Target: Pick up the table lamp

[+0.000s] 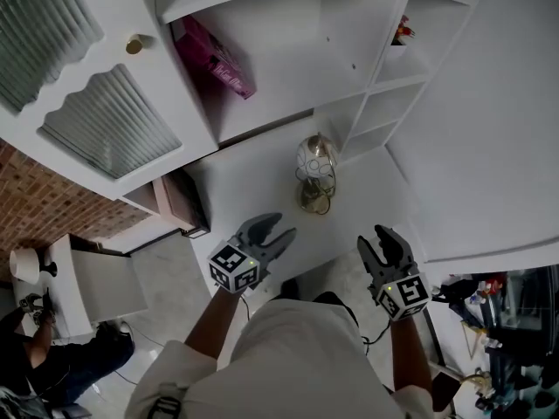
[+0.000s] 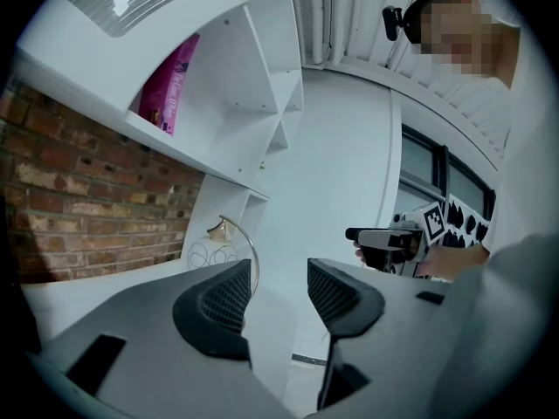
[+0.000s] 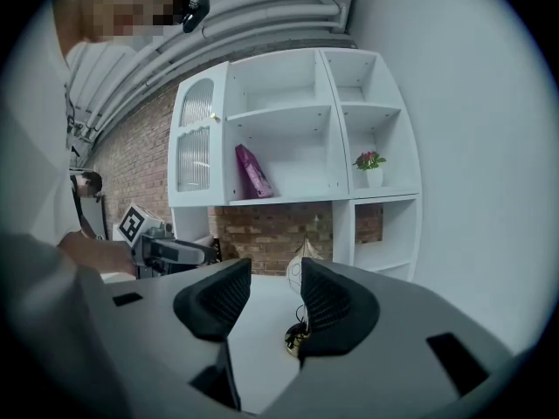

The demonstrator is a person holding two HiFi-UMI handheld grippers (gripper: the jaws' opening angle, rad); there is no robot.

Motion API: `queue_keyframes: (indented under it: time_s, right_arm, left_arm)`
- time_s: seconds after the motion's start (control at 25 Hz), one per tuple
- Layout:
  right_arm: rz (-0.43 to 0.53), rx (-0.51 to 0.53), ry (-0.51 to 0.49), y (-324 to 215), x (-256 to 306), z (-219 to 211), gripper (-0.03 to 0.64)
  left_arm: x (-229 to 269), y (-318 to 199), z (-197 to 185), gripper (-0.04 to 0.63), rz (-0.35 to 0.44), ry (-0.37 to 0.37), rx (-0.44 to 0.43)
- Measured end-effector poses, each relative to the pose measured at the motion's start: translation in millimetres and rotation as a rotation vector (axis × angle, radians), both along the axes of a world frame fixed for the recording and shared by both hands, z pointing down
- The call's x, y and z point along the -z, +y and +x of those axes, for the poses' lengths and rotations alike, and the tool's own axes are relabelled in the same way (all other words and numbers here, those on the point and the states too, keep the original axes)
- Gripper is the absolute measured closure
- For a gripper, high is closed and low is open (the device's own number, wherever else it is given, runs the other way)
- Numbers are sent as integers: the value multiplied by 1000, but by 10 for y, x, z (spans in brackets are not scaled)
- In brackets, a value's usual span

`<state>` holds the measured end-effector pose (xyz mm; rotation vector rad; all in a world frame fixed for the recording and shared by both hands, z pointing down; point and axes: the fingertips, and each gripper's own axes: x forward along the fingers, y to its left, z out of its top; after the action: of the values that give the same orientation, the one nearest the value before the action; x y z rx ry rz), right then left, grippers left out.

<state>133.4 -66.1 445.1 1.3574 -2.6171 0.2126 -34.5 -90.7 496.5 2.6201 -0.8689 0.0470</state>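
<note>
Two grippers, both empty, hang on the side of the table lamp (image 1: 315,175) away from the shelf unit (image 1: 288,77), well short of it. The left gripper (image 1: 278,227) has its jaws about half apart with nothing between the ribbed pads (image 2: 218,297). The right gripper (image 1: 374,236) has a similar gap, and its own view shows the lamp through that gap, beyond the jaws rather than inside them. Both point toward the shelf unit and only slightly down, one on each side of the lamp's line. Likely reason: a two-sided approach, one claw for the stem and one for the base, though it could be a single-claw grab. The reach is not finished and there is no contact yet.

The lamp stands upright on the white tabletop (image 1: 253,177), just in front of the shelf unit's lower open cubbies, clear of everything else. It looks like a round gold base, a thin gold stem arching over, a small shade hanging from the arch, and pale wire loops around it. A dark cord seems to sit at the base. Probably light and tippy, with wire parts that bend easily, so the stem or base is the safer hold.

A pink package (image 1: 214,58) leans on a middle shelf of the shelf unit and is not part of the task.
</note>
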Motion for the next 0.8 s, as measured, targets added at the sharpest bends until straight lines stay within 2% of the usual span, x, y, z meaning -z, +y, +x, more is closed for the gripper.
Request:
queue_keyframes:
  time_s: [0.2, 0.4, 0.56, 0.8]
  right_arm:
    - [-29, 42, -3, -201, -73, -48, 425]
    - [-47, 132, -8, -537, -197, -79, 425]
    - [-69, 218, -22, -874, -311, -86, 425]
    - [-144, 401, 12, -1331, -600, -149, 423]
  left_arm:
    - [-138, -76, 25, 388, -38, -1, 19]
    - [-288, -237, 77, 387, -59, -12, 68]
    - [-379, -390, 155, 379, -76, -22, 129]
    - [-457, -663, 305, 377, -93, 14, 260]
